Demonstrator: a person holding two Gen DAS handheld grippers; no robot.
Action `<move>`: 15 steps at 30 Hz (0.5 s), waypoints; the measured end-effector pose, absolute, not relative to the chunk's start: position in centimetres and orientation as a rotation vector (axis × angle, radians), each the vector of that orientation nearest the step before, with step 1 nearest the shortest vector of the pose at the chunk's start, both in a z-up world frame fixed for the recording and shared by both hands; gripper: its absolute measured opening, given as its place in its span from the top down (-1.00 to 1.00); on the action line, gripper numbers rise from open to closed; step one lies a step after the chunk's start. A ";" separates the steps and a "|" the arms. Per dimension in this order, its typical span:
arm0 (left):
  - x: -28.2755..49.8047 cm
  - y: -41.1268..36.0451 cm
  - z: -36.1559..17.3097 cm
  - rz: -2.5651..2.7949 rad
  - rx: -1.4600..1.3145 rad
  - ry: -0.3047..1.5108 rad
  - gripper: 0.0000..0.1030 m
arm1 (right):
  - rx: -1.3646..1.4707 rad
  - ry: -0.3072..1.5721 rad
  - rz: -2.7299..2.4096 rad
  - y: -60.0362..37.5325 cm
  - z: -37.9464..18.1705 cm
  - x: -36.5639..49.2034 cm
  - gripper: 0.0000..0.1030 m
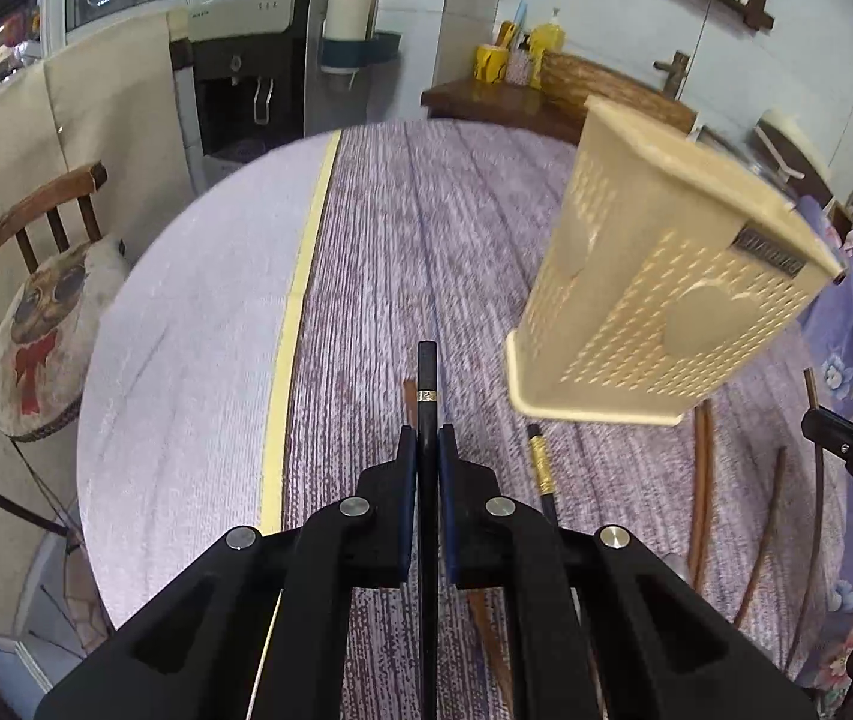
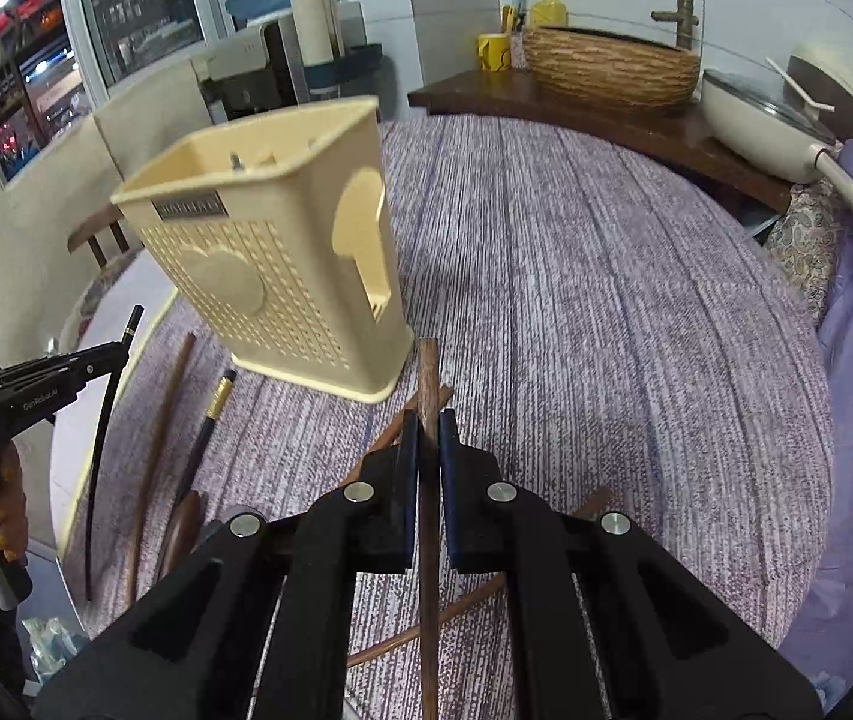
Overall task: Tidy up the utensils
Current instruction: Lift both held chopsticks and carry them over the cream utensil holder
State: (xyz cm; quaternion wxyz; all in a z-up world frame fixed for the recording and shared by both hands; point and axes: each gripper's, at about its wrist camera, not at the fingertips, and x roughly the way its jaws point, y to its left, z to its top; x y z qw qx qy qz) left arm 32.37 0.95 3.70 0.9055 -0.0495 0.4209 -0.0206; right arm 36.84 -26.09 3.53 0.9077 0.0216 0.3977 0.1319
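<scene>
Nearest in the left wrist view, the left tongs (image 1: 426,438) are clenched on a black chopstick (image 1: 426,384), which runs straight out along the fingers so its tip can be aimed like a pointer. The right tongs (image 2: 426,426) grip a brown wooden chopstick (image 2: 428,372) the same way, lengthwise between the pads, probably so it can be lowered end-first into a narrow opening. Both sticks look lifted clear of the table (image 2: 606,300), whose purple striped cloth shows beneath them. Just beyond the tongs, loose utensils lie flat on the cloth: a black chopstick with a gold band (image 2: 219,399), a long brown stick (image 2: 162,420) beside it, and more crossed brown chopsticks (image 2: 426,618) under the right tongs, seemingly waiting their turn. Farther on stands the beige perforated utensil holder (image 2: 282,252), upright with its open top facing up, near the middle of the table, within reach of both hands; it is the likely destination. I cannot tell what it holds. Beyond the table's far edge sits a woven basket (image 2: 612,66).
</scene>
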 end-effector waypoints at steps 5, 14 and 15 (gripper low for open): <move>31.4 0.8 6.2 -0.079 -0.121 0.802 0.84 | 0.072 0.756 0.273 -27.1 6.3 35.4 0.85; 29.5 1.1 9.4 -0.112 -0.132 0.714 0.84 | 0.070 0.681 0.283 -27.6 9.7 32.8 0.85; 29.2 1.3 9.8 -0.112 -0.134 0.703 0.84 | 0.072 0.674 0.284 -27.7 10.1 32.5 0.85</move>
